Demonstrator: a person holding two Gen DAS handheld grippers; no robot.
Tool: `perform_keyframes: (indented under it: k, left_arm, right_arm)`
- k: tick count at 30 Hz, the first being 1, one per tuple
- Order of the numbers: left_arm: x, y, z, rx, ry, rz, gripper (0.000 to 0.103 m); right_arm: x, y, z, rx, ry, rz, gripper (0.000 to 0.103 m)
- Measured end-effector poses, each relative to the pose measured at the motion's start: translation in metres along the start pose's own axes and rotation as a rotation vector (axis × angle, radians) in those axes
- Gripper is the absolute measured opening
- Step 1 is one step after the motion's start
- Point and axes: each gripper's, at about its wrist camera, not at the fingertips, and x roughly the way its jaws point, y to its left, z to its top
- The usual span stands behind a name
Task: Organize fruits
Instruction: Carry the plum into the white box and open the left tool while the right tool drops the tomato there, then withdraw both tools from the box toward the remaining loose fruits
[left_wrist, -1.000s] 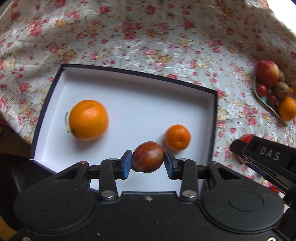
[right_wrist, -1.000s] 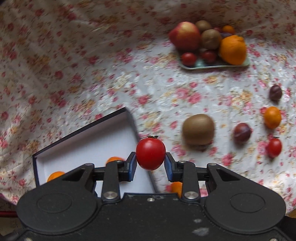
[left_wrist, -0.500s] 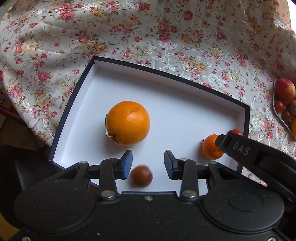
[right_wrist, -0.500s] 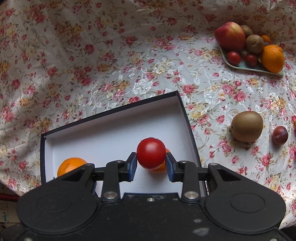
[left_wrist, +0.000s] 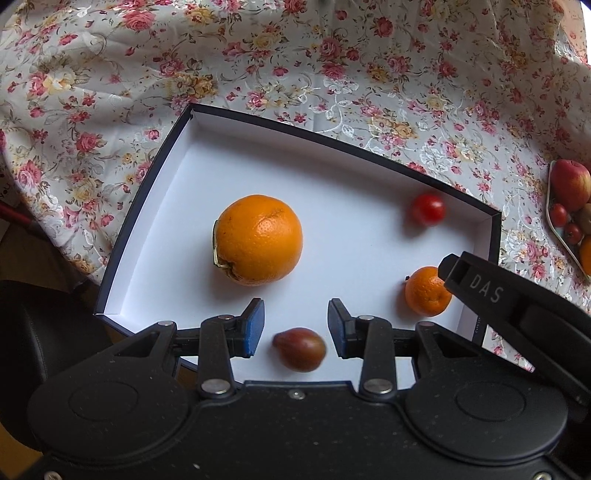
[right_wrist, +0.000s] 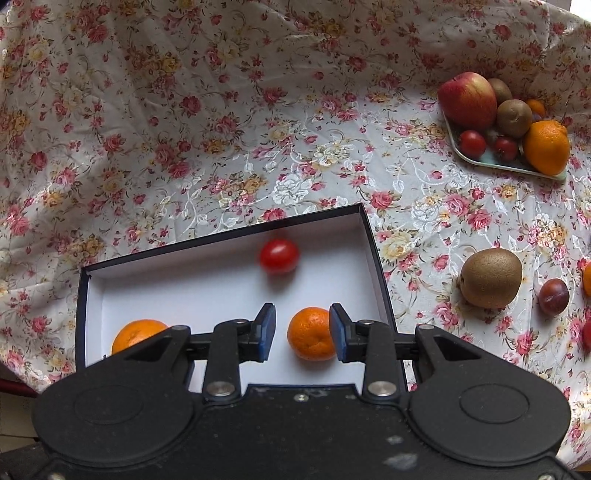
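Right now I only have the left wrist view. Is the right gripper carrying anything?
Observer: No. The right gripper is open and empty. The small mandarin framed between its fingers appears to lie on the floor of the box.
Operator: Any loose fruit on the cloth beyond the box?
Observer: Yes. A kiwi and a dark plum lie on the cloth, right of the box in the right wrist view, not touching each other.

The box (left_wrist: 155, 192) holds four fruits: one orange (left_wrist: 258, 240), one mandarin (left_wrist: 424, 291), one tomato (left_wrist: 427, 209), one plum (left_wrist: 300, 349).
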Motion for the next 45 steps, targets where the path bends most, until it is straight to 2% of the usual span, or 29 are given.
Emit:
perform_keyframes:
  k: [20, 33, 38, 45]
  left_arm:
    - [-0.008, 0.004, 0.001, -0.038, -0.031, 0.019, 0.046]
    - [-0.009, 0.007, 0.001, -0.070, -0.024, 0.029, 0.046]
    - [-0.015, 0.009, -0.005, -0.072, -0.040, 0.056, 0.046]
    - [-0.032, 0.012, -0.037, -0.052, -0.047, 0.070, 0.046]
  right_arm:
    - [0.005, -0.006, 0.000, 0.013, 0.019, -0.030, 0.035]
    - [0.002, -0.010, -0.002, 0.008, 0.021, -0.032, 0.035]
    - [-0.003, -0.010, -0.004, 0.005, 0.030, -0.015, 0.035]
    - [-0.020, -0.016, -0.015, -0.036, 0.033, -0.007, 0.035]
